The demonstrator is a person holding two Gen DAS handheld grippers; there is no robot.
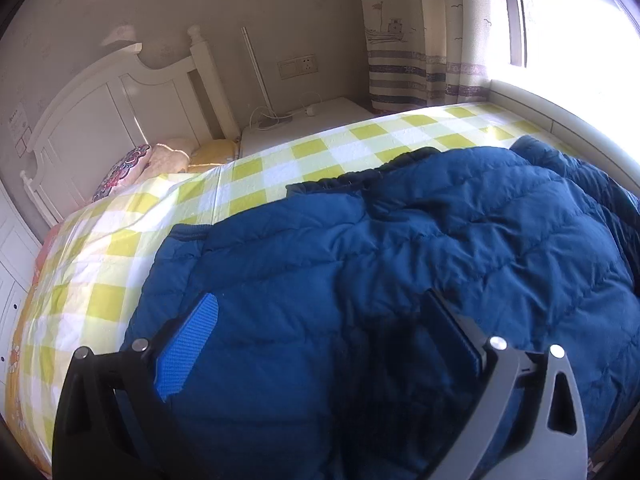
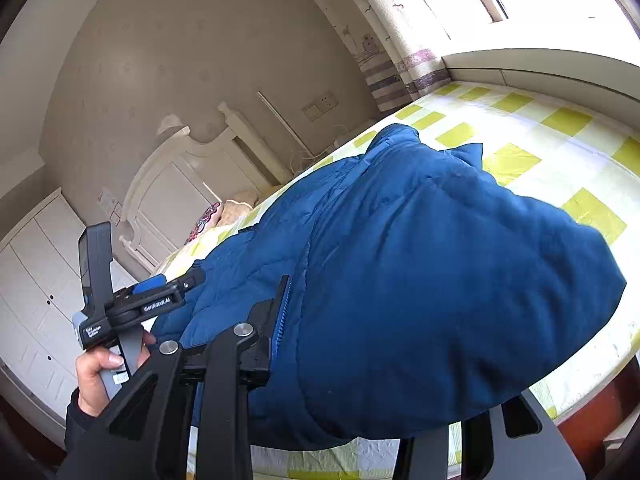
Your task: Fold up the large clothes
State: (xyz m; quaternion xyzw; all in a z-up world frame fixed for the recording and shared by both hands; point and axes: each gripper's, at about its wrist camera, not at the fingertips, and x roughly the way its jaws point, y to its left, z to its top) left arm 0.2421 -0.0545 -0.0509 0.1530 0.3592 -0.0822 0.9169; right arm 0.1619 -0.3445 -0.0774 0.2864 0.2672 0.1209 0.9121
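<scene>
A large blue padded jacket (image 1: pixel 400 248) lies on a bed with a yellow and white checked sheet (image 1: pixel 160 216). My left gripper (image 1: pixel 320 328) is open, its fingers spread wide just above the jacket's near part. In the right wrist view the jacket (image 2: pixel 420 280) bulges up between my right gripper's fingers. The right gripper (image 2: pixel 380 340) has its left finger (image 2: pixel 276 320) against the fabric; its right finger is hidden under the jacket. The left gripper (image 2: pixel 160 292) shows there too, held in a hand at the jacket's left edge.
A white headboard (image 1: pixel 104 108) and pillows (image 1: pixel 132 168) are at the far left. A white bedside table (image 1: pixel 312 116) with cables, a curtain (image 1: pixel 420 40) and a bright window (image 1: pixel 580 40) lie beyond the bed. White cupboards (image 2: pixel 40 280) stand to the left.
</scene>
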